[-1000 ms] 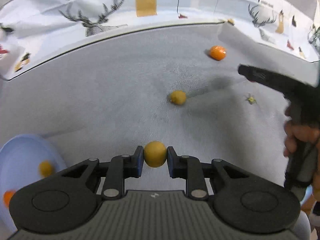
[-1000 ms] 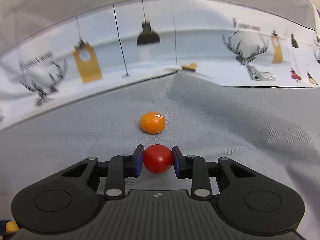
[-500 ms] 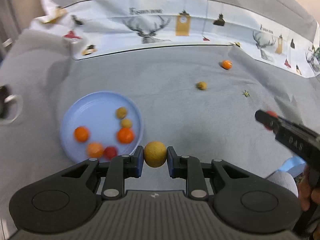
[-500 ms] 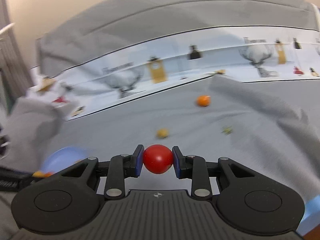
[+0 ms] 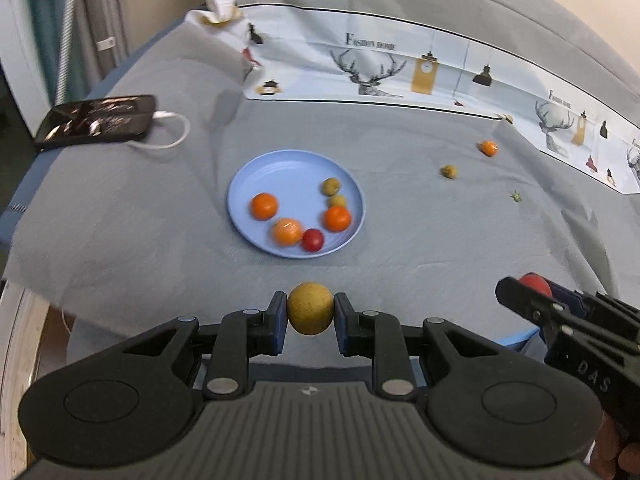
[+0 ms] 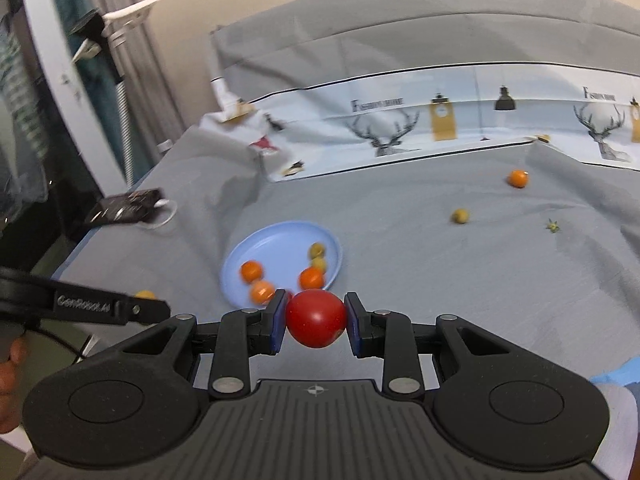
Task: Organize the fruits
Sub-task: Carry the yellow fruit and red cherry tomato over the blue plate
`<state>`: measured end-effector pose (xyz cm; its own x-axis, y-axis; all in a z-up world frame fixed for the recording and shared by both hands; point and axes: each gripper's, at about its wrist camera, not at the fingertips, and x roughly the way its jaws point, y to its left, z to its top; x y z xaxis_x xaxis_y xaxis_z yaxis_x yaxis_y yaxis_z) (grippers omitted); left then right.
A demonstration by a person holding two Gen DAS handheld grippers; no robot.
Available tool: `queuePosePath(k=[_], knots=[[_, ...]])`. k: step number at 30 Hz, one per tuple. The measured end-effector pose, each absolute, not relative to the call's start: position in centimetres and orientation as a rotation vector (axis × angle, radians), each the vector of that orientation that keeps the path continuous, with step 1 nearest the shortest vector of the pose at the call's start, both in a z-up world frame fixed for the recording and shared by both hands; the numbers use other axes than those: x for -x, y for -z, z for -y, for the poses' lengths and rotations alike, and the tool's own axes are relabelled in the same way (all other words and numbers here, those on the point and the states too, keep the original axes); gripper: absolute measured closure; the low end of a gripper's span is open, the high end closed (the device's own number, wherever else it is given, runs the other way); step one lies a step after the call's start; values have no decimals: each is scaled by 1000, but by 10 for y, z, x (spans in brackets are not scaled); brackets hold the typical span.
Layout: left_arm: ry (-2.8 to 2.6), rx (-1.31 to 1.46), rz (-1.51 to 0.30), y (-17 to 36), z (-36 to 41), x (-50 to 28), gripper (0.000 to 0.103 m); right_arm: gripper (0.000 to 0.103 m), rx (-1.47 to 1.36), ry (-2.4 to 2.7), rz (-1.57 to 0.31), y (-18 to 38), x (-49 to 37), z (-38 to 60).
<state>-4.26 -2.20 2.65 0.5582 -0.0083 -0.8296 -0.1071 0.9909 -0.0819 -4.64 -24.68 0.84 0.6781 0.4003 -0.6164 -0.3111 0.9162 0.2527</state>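
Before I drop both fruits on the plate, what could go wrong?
1. The blue plate is shallow and already holds six fruits; a dropped yellow fruit or tomato could knock one out or roll off.
2. The left gripper and right gripper may collide heading for the same plate.

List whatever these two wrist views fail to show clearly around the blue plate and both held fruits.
- Right wrist view: the blue plate has its near rim hidden behind the held red fruit and the right gripper; the plate's fruits are motion-blurred.
- Right wrist view: the yellow fruit is mostly hidden behind the left gripper's finger.
- Left wrist view: the red fruit is half hidden by the right gripper's fingers.
- Both views: the small green speck is too small to identify.
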Motion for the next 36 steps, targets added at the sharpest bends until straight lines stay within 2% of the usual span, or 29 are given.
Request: queuePosePath(k=[14,36], knots=[[-59,164,-931,-34,4,75,76,71,-76,-401,-702,-23,75,228],[-74,174,-974,-19,0,53,76,71,-58,-393,-758,-9,56,222]])
